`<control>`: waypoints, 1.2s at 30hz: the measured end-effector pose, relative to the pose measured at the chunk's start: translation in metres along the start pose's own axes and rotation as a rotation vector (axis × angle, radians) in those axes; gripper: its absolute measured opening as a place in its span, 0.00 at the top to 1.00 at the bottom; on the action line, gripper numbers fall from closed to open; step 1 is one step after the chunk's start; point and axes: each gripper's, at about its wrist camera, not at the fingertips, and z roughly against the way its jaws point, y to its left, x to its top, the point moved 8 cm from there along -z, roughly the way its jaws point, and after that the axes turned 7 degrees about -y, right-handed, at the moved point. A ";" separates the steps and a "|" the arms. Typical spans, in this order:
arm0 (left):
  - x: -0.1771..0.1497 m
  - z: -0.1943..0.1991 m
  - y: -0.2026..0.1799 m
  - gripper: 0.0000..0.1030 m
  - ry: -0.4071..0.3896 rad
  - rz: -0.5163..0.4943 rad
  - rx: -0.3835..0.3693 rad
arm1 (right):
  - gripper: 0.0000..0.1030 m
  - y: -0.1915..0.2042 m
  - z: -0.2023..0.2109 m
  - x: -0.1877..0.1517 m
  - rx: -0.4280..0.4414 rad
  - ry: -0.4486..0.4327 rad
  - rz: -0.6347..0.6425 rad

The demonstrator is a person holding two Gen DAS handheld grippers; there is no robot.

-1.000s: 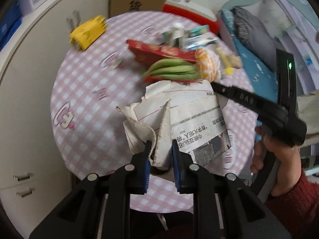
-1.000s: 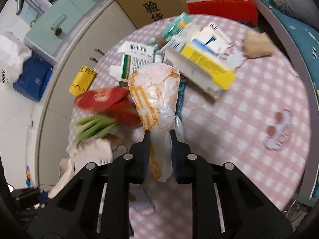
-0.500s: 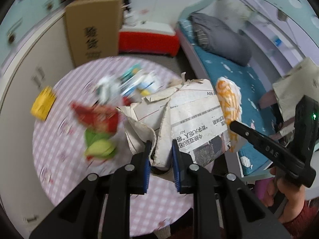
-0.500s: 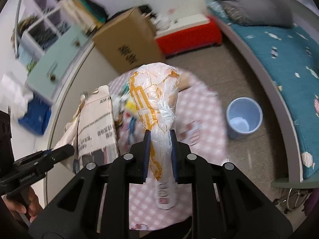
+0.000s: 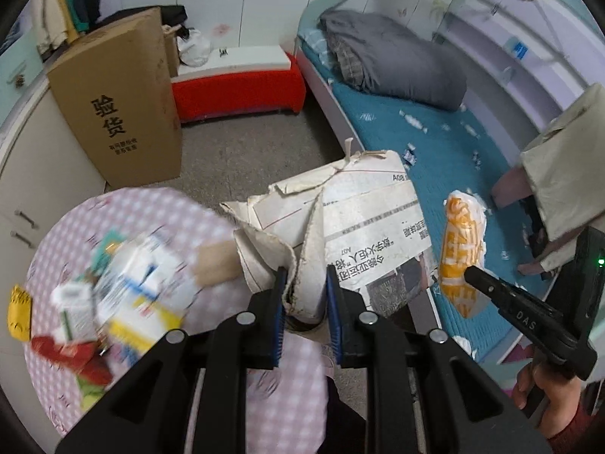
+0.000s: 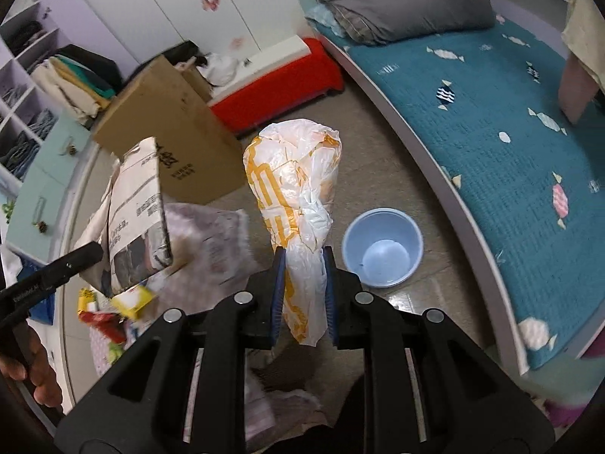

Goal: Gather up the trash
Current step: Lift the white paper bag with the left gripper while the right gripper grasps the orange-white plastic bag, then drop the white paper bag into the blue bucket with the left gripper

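My left gripper is shut on a crumpled newspaper, held in the air beyond the round table's edge. The newspaper also shows in the right wrist view. My right gripper is shut on a white and orange plastic bag, held above the floor. The bag also shows in the left wrist view. A light blue bin stands on the floor just right of the bag, open and empty. More trash lies on the pink checked table.
A tall cardboard box and a red and white bench stand on the floor behind the table. A bed with a teal cover and a grey blanket runs along the right. Cabinets line the left.
Both grippers have swung right, off the table and over the floor, each with its load. The blue bin has come closer in the right wrist view.
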 end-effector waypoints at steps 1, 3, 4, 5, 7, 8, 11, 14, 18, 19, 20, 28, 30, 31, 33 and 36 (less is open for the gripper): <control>0.007 -0.012 -0.007 0.82 0.013 0.004 0.004 | 0.79 -0.008 -0.007 0.008 -0.001 0.011 0.001; 0.020 -0.037 -0.020 0.82 0.042 0.005 0.018 | 0.75 -0.022 -0.027 0.025 0.013 0.036 0.008; 0.025 -0.047 -0.024 0.82 0.054 0.004 0.026 | 0.68 -0.030 -0.038 0.032 0.019 0.049 0.007; 0.031 -0.059 -0.031 0.82 0.065 0.002 0.035 | 0.47 -0.039 -0.052 0.039 0.011 0.072 0.007; 0.039 -0.078 -0.039 0.82 0.090 -0.004 0.052 | 0.41 -0.049 -0.070 0.047 -0.003 0.109 0.015; 0.041 -0.088 -0.043 0.82 0.101 -0.005 0.060 | 0.41 -0.055 -0.077 0.050 -0.006 0.123 0.016; 0.045 -0.107 -0.054 0.82 0.130 -0.016 0.081 | 0.41 -0.067 -0.086 0.060 -0.007 0.139 0.011; 0.047 -0.125 -0.067 0.82 0.161 -0.030 0.089 | 0.38 -0.076 -0.083 0.070 -0.023 0.124 0.031; 0.049 -0.145 -0.087 0.81 0.191 -0.058 0.083 | 0.37 -0.087 -0.076 0.082 -0.042 0.087 0.041; 0.050 -0.149 -0.092 0.81 0.197 -0.066 0.081 | 0.36 -0.090 -0.073 0.086 -0.047 0.075 0.038; 0.050 -0.154 -0.097 0.81 0.204 -0.075 0.078 | 0.36 -0.093 -0.071 0.088 -0.049 0.066 0.035; 0.056 -0.179 -0.131 0.78 0.237 -0.122 0.052 | 0.34 -0.121 -0.051 0.110 -0.072 -0.014 -0.010; 0.059 -0.182 -0.139 0.66 0.238 -0.123 0.025 | 0.34 -0.126 -0.047 0.113 -0.074 -0.027 -0.020; 0.059 -0.184 -0.142 0.44 0.243 -0.120 0.019 | 0.33 -0.130 -0.047 0.115 -0.075 -0.030 -0.024; 0.061 -0.186 -0.144 0.26 0.246 -0.116 0.029 | 0.33 -0.132 -0.046 0.115 -0.076 -0.030 -0.027; 0.063 -0.180 -0.141 0.26 0.228 -0.093 0.050 | 0.33 -0.131 -0.045 0.113 -0.069 -0.024 -0.023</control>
